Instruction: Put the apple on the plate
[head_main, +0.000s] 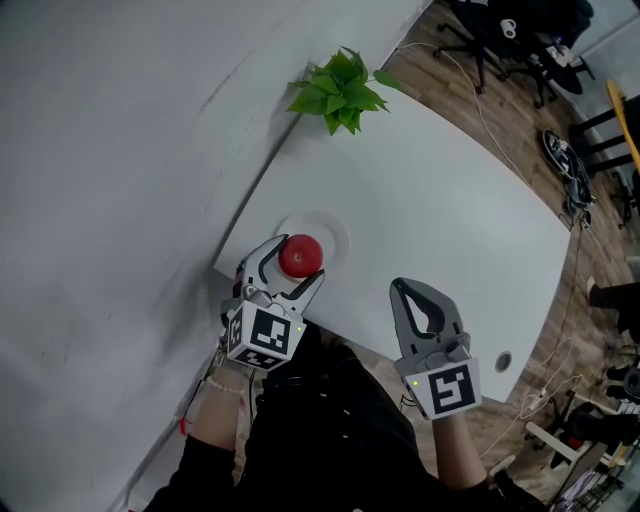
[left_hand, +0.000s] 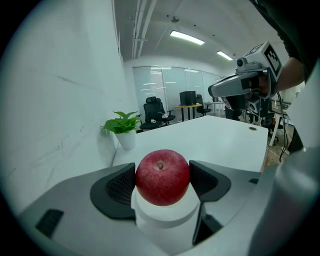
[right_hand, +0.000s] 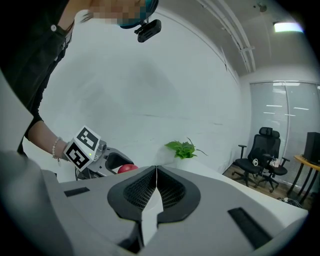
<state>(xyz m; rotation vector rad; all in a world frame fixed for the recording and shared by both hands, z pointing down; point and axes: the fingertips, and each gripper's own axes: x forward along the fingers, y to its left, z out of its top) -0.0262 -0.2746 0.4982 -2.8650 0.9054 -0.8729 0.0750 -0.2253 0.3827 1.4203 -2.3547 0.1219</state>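
A red apple (head_main: 300, 256) sits between the jaws of my left gripper (head_main: 293, 263), at the near left corner of the white table (head_main: 430, 200). The white round plate (head_main: 332, 231) lies right under it. In the left gripper view both dark pads press the apple's (left_hand: 162, 176) sides, and the plate (left_hand: 165, 216) shows beneath it. My right gripper (head_main: 405, 289) hovers to the right, jaws shut together with nothing in them. In the right gripper view its own gripper (right_hand: 156, 172) shows shut, with the apple (right_hand: 127, 169) beyond to the left.
A small potted plant (head_main: 340, 92) stands at the table's far corner by the white wall (head_main: 120, 150). Office chairs (head_main: 500, 40) and cables lie on the wooden floor beyond. A cable hole (head_main: 503, 360) sits near the table's right front edge.
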